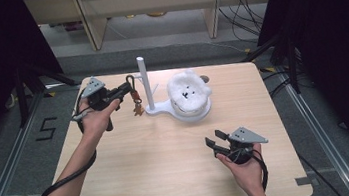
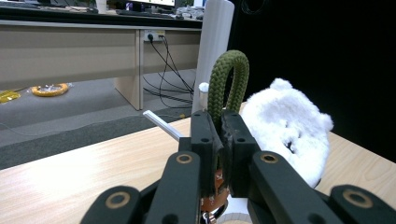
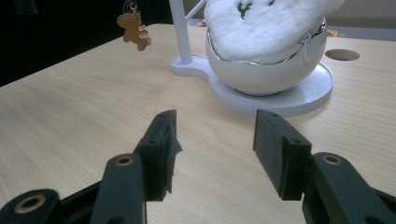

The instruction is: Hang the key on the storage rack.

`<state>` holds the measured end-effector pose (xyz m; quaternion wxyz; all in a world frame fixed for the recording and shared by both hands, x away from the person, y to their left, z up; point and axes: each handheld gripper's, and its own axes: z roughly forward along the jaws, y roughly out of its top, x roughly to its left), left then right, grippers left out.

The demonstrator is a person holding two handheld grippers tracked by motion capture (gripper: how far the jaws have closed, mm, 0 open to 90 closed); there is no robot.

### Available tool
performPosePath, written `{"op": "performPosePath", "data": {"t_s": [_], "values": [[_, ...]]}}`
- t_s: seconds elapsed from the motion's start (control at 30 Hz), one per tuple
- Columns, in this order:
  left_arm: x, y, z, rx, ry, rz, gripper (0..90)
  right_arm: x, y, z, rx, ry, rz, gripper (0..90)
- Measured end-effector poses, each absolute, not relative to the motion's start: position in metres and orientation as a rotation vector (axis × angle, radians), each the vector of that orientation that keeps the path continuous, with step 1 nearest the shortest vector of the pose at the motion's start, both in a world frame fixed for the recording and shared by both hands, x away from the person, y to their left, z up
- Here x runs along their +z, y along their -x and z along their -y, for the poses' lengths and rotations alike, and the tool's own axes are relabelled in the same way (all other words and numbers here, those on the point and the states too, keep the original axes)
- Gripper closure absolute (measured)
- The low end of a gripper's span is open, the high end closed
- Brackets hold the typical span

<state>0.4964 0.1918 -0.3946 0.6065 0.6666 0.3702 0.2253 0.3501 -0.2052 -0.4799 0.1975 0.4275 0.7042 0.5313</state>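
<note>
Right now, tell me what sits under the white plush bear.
The white plush bear rests in a white bowl on the white stand base. The bowl's inside is covered by the plush.

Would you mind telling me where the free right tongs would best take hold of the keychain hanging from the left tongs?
Probably the brown figure charm. It dangles clear above the table, below the green rope loop the left tongs already pinch. The open right tongs could come level from the person's side, closing across its flat faces; the white stand crowds the other side.
</note>
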Motion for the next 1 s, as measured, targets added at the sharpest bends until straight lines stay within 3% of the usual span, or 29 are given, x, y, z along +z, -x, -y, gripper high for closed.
{"op": "performPosePath", "data": {"t_s": [1.0], "values": [[-0.404, -0.519, -0.185, 0.473, -1.537, -0.932, 84.2, -0.483, -0.353, 0.21, 1.462, -1.127, -1.982, 50.0]]}}
